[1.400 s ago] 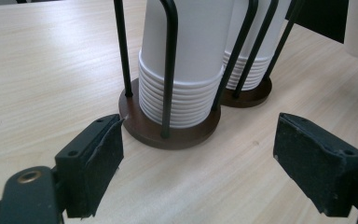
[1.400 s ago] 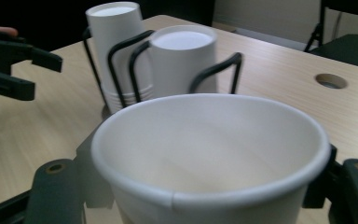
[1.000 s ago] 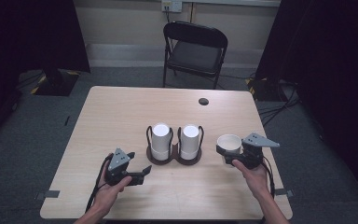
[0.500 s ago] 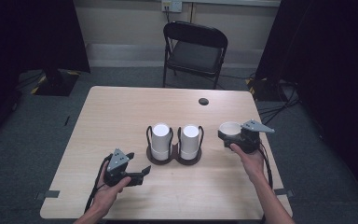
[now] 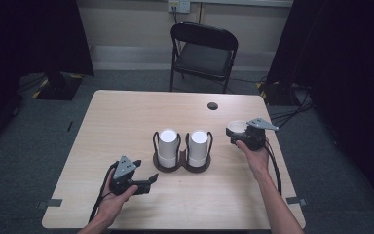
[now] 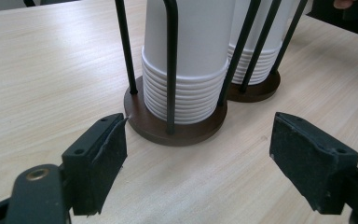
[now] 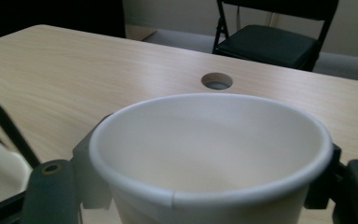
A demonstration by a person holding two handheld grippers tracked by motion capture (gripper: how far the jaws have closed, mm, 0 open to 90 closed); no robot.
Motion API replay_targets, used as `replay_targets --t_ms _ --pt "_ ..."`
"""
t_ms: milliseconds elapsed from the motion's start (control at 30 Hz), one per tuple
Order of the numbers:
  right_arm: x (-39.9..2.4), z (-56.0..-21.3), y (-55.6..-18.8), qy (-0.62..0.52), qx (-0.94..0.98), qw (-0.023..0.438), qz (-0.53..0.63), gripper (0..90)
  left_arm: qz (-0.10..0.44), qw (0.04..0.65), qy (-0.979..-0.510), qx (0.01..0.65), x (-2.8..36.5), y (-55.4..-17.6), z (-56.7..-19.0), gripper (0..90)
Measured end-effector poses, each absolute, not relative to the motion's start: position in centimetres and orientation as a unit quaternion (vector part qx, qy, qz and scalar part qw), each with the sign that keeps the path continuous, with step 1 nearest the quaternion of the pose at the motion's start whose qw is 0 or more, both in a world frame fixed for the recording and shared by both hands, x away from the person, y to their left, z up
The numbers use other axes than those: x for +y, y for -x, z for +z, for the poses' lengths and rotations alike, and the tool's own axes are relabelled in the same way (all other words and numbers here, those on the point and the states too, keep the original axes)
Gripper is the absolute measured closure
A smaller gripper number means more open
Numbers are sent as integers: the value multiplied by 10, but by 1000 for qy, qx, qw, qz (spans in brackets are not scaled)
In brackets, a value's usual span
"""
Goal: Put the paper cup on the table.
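1. Nearest the camera, the left gripper rests low on the table, jaws spread wide and holding nothing. It points at the wooden base of the cup rack, which sits just ahead of it.

2. In mid-table, the rack holds two stacks of white paper cups, the left stack and the right stack. Both stand upright and upside down, closed bottoms on top, each caged by black wire posts.

3. To the right of the rack, the right gripper is clamped on a single paper cup, jaws pressed to its opposite walls. The cup is held upright, mouth up, clear of the tabletop.

4. The telling relation: the held cup is beside the right stack and apart from it, so the right hand is much the nearer. Stacking it would likely mean inverting it first.

5. Farther back are the table's cable hole and a black folding chair.
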State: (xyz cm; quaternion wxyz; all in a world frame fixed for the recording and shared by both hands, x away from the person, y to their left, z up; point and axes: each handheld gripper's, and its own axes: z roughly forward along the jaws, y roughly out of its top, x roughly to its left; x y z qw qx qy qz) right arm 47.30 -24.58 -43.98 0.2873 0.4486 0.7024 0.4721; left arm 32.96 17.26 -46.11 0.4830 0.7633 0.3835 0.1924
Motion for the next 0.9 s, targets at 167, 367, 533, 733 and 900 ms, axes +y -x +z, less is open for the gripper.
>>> replay_targets --t_ms 167,367,533,733,900 --pt "-243 -450 -480 -454 705 282 466 244 191 483 -762 385 173 -329 -460 190" --pt "-243 -459 -485 -461 702 288 460 244 194 482 -765 382 173 -328 -460 207" --pt "-248 -465 -486 -468 698 283 462 245 192 482 -764 383 173 -328 -461 207" --pt "-251 -473 -482 -469 699 272 467 248 194 480 -764 385 173 -328 -460 207" --pt "-251 -472 -479 -465 703 275 463 248 194 482 -763 384 172 -327 -460 209"
